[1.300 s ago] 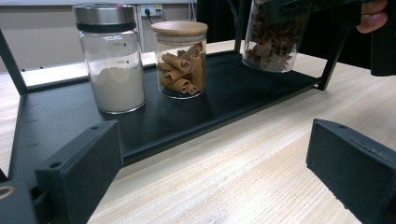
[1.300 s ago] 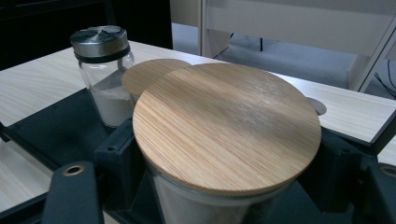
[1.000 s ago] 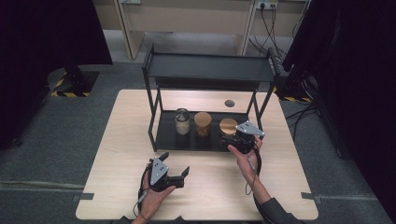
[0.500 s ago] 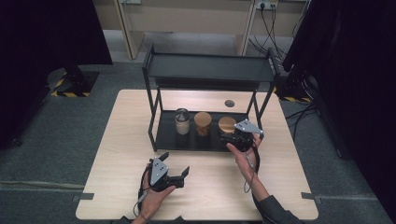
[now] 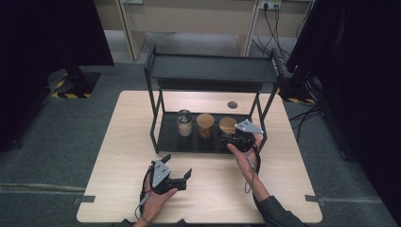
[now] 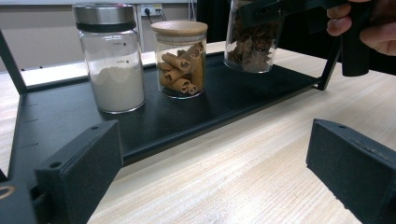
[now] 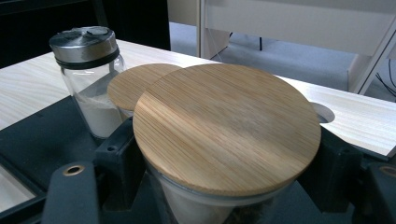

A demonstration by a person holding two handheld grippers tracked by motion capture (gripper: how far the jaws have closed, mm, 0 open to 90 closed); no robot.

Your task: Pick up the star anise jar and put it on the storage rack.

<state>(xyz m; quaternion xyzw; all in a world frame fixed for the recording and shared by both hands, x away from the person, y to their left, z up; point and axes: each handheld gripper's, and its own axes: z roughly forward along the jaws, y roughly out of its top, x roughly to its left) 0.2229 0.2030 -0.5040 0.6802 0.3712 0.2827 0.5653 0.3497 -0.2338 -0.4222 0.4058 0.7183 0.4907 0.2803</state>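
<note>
right gripper (image 5: 235,138) clamped around wood-lidded jar (image 7: 226,128) at right end of black rack tray (image 5: 172,137), beside cinnamon jar (image 6: 180,58). left gripper (image 5: 177,170) jaws apart, in front of tray.

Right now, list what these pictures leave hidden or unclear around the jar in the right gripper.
1. Right gripper view: the jar's contents and base are hidden under its bamboo lid and cut off by the bottom edge.
2. Right gripper view: the right gripper's contact with the glass is covered by the lid, so a firm grip cannot be confirmed.
3. High view: the print on the steel-lidded jar is too small.
</note>
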